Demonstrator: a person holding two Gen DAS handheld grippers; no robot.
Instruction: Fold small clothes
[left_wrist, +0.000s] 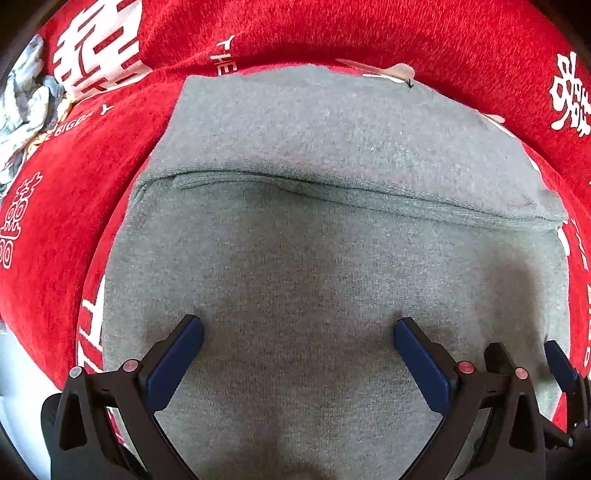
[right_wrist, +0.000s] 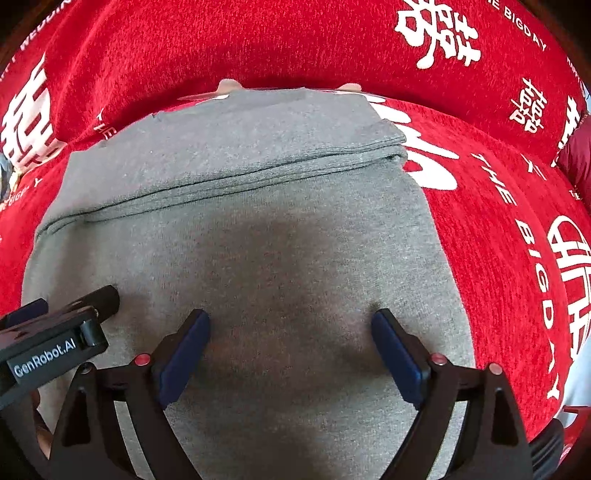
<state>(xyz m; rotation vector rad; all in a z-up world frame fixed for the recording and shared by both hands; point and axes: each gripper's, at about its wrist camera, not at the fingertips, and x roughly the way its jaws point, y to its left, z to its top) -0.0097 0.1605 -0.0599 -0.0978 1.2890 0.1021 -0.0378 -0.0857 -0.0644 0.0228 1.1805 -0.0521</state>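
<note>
A grey knit garment (left_wrist: 332, 258) lies flat on a red cloth, with a folded edge (left_wrist: 332, 188) running across its far half. My left gripper (left_wrist: 297, 325) points down at the near part of the garment, jaws wide open, nothing between its blue pads. In the right wrist view the same grey garment (right_wrist: 258, 240) fills the middle, its fold (right_wrist: 221, 177) slanting up to the right. My right gripper (right_wrist: 291, 319) also hangs over it, open and empty. The two grippers are side by side: the right gripper (left_wrist: 532, 365) shows at the lower right, the left gripper's body (right_wrist: 55, 343) at the lower left.
The red cloth (left_wrist: 74, 221) with white characters and lettering covers the whole surface around the garment (right_wrist: 498, 240). A crumpled pale patterned cloth (left_wrist: 26, 107) lies at the far left. A dark red item (right_wrist: 576, 162) sits at the right edge.
</note>
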